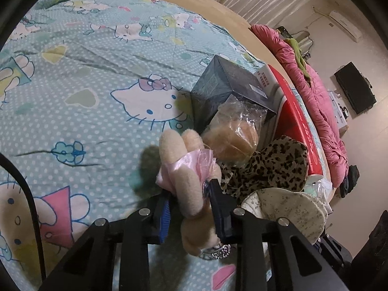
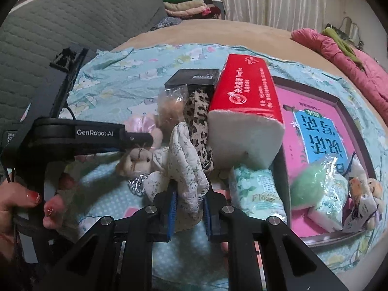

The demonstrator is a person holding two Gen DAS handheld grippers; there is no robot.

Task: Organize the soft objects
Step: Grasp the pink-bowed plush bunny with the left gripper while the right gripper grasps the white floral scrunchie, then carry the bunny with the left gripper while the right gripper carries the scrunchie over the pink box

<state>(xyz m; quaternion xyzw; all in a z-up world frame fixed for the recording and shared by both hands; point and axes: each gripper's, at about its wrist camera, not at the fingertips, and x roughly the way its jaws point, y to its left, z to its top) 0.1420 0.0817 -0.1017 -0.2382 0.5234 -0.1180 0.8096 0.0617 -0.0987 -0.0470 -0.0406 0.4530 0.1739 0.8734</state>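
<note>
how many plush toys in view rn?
2. A beige plush rabbit sits clamped in the left gripper on the bedspread. A small plush bear lies on the pink tray at the right. More may be hidden in the pile.

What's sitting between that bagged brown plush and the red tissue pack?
A leopard-print cloth, standing between the bagged plush and the tissue pack; the right wrist view shows it best.

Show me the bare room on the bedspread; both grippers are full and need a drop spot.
Free: the wide bedspread left of the plush rabbit and dark box. Crowded: the cluster of bagged toy, leopard cloth, red tissue pack and pink tray.
</note>
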